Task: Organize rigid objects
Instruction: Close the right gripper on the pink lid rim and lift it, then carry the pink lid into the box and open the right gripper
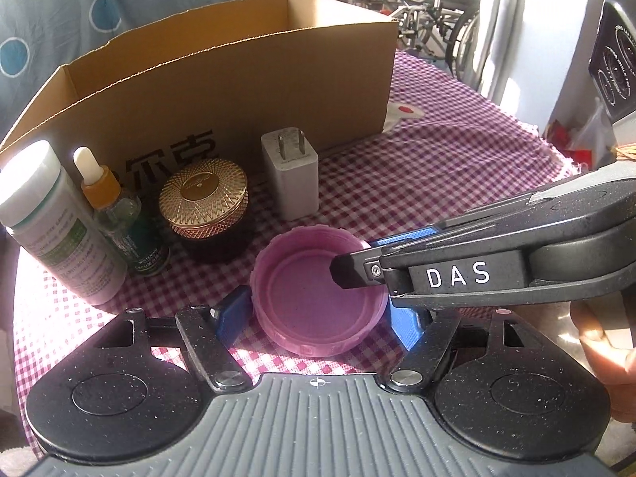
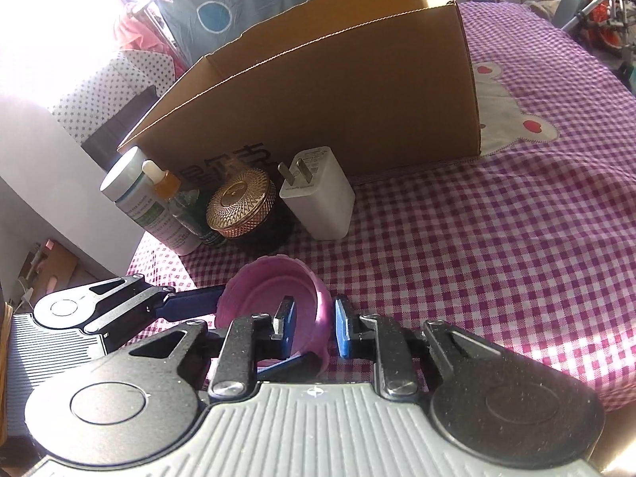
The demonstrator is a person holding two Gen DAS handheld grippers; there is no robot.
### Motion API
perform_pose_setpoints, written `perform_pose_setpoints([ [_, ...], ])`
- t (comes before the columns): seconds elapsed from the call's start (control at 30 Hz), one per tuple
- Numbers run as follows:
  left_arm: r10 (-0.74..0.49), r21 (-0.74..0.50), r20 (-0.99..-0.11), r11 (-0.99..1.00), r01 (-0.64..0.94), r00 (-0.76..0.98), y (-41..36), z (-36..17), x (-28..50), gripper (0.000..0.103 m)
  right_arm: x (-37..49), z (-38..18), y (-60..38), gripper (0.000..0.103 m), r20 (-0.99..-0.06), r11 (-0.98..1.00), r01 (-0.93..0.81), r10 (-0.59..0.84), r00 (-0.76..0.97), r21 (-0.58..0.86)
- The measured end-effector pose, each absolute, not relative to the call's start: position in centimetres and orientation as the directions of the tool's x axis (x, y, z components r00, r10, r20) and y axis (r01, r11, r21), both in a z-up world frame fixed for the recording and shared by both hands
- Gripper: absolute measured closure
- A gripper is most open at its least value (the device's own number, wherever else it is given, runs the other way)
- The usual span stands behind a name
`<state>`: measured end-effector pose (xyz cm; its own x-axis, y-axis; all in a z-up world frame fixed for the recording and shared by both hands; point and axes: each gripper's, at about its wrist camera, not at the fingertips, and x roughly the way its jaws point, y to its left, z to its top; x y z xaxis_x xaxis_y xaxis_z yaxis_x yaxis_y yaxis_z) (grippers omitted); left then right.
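Pink round plastic lid (image 1: 320, 292), ribbed rim, lies open side up on the purple-and-white checked tablecloth (image 2: 477, 258), in front of a row of objects. Left gripper (image 1: 318, 314): blue-padded fingers spread to either side of the lid, left pad at its left rim, right pad at its right rim; whether the pads touch the rim cannot be told. Right gripper (image 2: 314, 328): jaws astride the lid's right wall, one finger inside the bowl, the other outside; small gaps visible on both sides of the wall, so not pinching. Behind the lid, left to right: white cylindrical bottle with green label (image 1: 55, 222), clear dropper bottle with orange collar and white bulb (image 1: 115, 214), dark jar with gold patterned lid (image 1: 204, 210), white two-prong charger block (image 1: 290, 173), prongs up. The bottles and the jar stand close together; the charger stands a little apart. Open brown cardboard box (image 1: 246, 79) with black printed characters stands just behind the row. Wheelchair (image 1: 437, 12) in the background beyond the table
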<state>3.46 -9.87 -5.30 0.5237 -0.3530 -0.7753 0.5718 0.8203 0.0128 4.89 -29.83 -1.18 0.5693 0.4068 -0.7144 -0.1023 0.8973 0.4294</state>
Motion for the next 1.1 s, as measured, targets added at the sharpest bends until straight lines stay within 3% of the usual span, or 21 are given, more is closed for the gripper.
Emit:
perform_pose_setpoints([
  [0.6,-0.366,0.023,-0.731,0.830,0.557,0.576,-9.9,-2.7,1.8,0.030,3.1,1.3,-30.0,0.080,-0.656,0.894,-0.124,0.405,0.637,0.431],
  [1.1,-0.408,0.055,-0.554,0.852,0.520,0.726,-8.4,7.3,3.2,0.030,5.5,12.0,-30.3,0.080,-0.477,0.870,-0.277,0.462,0.748,0.408],
])
